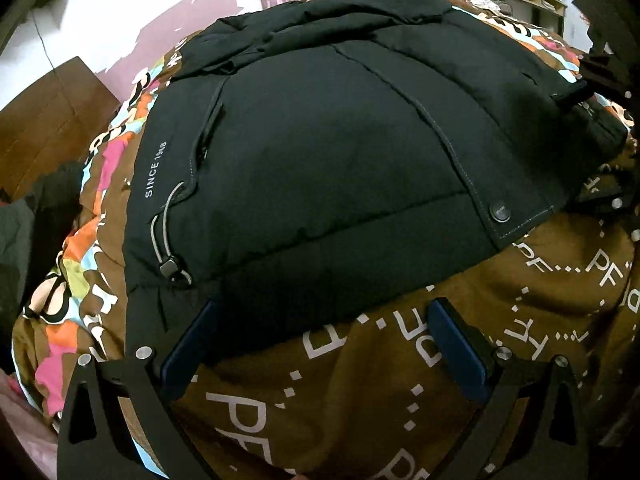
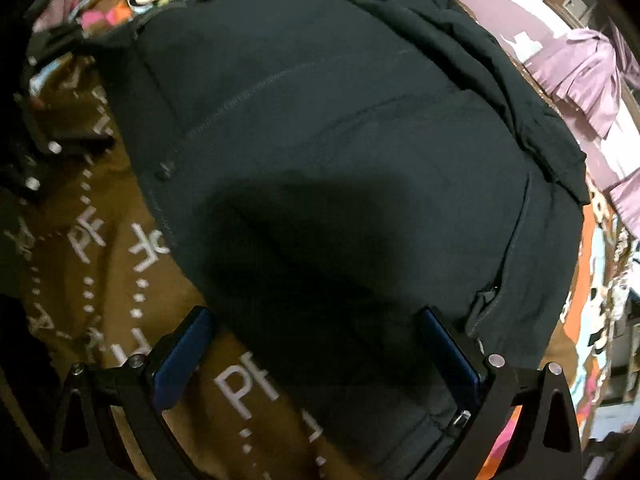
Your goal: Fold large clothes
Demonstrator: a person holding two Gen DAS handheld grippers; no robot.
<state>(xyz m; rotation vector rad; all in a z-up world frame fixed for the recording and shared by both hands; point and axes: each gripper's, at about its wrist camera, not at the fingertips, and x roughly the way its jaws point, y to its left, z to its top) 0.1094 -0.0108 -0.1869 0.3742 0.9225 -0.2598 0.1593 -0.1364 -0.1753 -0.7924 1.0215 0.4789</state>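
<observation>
Left wrist view: black padded jacket [image 1: 340, 152] spread on the bed, both tools at its near hem, nothing gripped.

Jacket lies flat on the brown printed bedspread [image 1: 520, 280], hem toward me, upper part bunched at the far end; drawcord toggle [image 1: 170, 266] at its left corner, snap button [image 1: 501, 213] on the right. My left gripper [image 1: 320, 344] is spread wide, left finger over the hem, right finger over bare bedspread. My right gripper [image 2: 316, 356] is spread too, straddling the hem edge, pinching nothing. I judge this the start of a fold: hem not yet taken. Next I need each tool lowered onto a hem corner, closed on the full thickness, then lifted together toward the far end.
</observation>
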